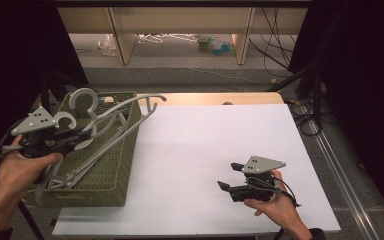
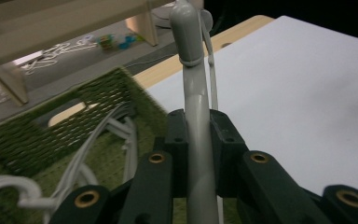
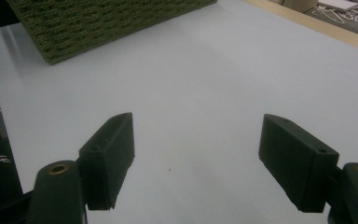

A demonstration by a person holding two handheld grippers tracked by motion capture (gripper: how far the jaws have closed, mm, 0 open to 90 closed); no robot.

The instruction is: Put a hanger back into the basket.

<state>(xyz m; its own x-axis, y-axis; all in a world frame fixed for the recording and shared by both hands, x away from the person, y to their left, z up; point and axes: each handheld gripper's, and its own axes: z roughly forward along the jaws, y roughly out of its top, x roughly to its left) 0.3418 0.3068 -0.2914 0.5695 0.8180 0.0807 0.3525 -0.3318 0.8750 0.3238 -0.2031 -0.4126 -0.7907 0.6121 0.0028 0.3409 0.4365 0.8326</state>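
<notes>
Grey plastic hanger [image 2: 196,116]: smooth rounded bar, hook end curled, lifted above green woven basket [image 1: 111,165] at table's left, other hangers [image 1: 100,145] lying inside. Left gripper [image 1: 82,136]: jaws clamped tight on hanger bar, bar running straight up between them. Right gripper [image 3: 198,161]: jaws spread wide, nothing between, low over white table [image 1: 205,150], well apart from basket.

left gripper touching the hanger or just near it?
Touching. In the left gripper view, the left hand-held gripper has both jaws pressed against the grey hanger, with no gap either side. The high view shows it lifted above the basket.
</notes>
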